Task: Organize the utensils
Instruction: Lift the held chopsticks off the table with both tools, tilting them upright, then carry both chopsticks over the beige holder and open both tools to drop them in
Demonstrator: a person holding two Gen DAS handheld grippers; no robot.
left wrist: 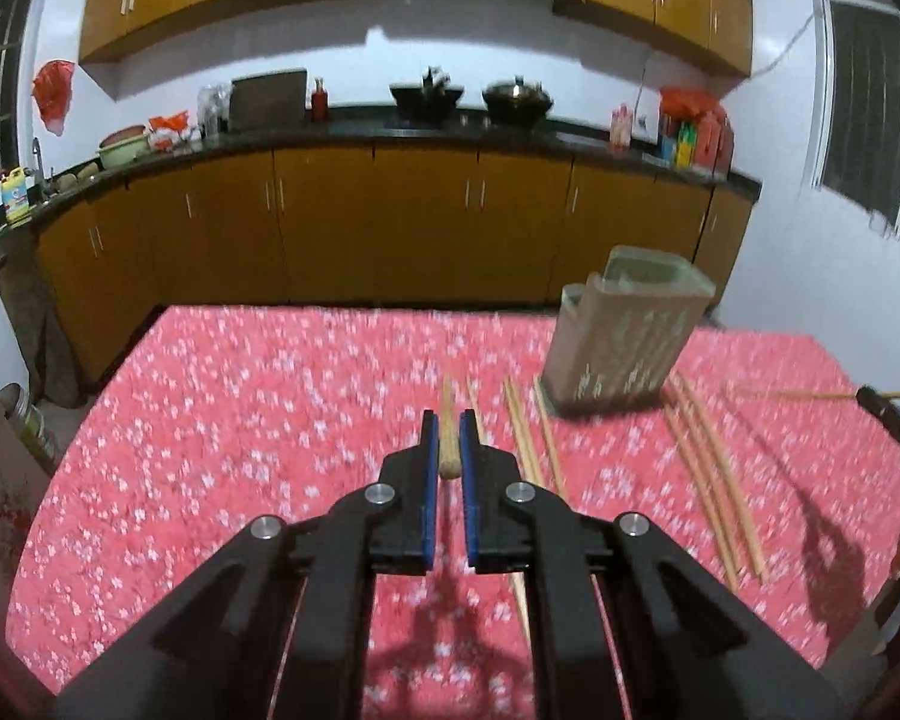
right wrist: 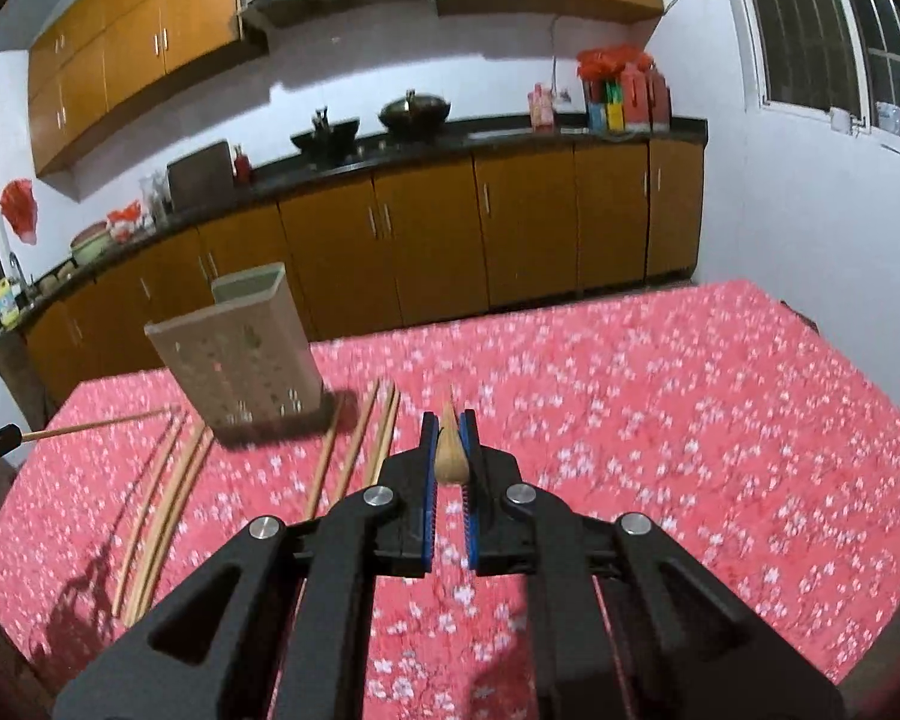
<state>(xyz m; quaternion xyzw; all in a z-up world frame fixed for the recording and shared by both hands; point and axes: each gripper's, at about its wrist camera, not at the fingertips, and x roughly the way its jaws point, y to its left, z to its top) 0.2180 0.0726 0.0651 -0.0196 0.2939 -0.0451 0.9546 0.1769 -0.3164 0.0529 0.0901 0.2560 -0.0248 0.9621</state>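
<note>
Two tools are seen, each narrowed on one chopstick. In the left wrist view the left tool (left wrist: 448, 441) has its blue pads almost together around a chopstick (left wrist: 447, 432), whose blunt end shows between them and whose long axis runs forward, away from the camera; whether it is lifted from the cloth cannot be told. In the right wrist view the right tool (right wrist: 448, 441) is closed on another chopstick (right wrist: 450, 450), the thick end held between the pads and the thin tip pointing forward and up.

Several loose chopsticks (left wrist: 528, 432) are laid on the red flowered bench (left wrist: 240, 420), mostly lengthwise, just beside and beyond the left tool. More of them (left wrist: 708, 480) lie at the right. The beige holder (left wrist: 621, 339) stands further back, leaning in the picture, ahead and to the right of the left tool; from the right tool the holder (right wrist: 240, 348) is ahead and to the left.

The coming move is judged to depend on turning each stick upright above the holder opening. Only the left view shows the opening from above with its two compartments. The kitchen cabinets (left wrist: 390, 216) are seen behind.
</note>
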